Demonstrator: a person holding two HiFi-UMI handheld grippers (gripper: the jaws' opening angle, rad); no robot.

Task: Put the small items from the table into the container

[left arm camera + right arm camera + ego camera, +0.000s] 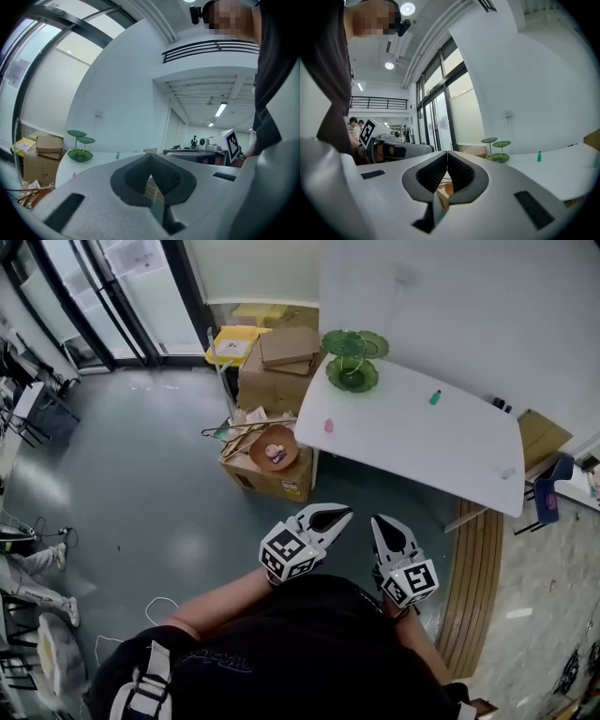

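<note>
left tool (339, 517) and right tool (379, 523) both closed, empty. on the white counter (422, 442): green item (435, 397) at 1 o'clock, pink item (328, 426) at 12.

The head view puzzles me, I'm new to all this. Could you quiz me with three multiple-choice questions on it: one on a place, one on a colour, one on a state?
1. Where does the tiered stand sit?
A) on a corner of the white table
B) on the floor
C) inside a cardboard box

2. What colour is the small bottle-like item on the table?
A) red
B) green
C) black

3. How do the left gripper and right gripper stand?
A) both shut and empty
B) both wide open
C) each holding a small item

Answers:
1 A: the stand rests on the table's far corner.
2 B: it shows green against the white top.
3 A: each gripper view shows its jaws together with nothing between them.
</note>
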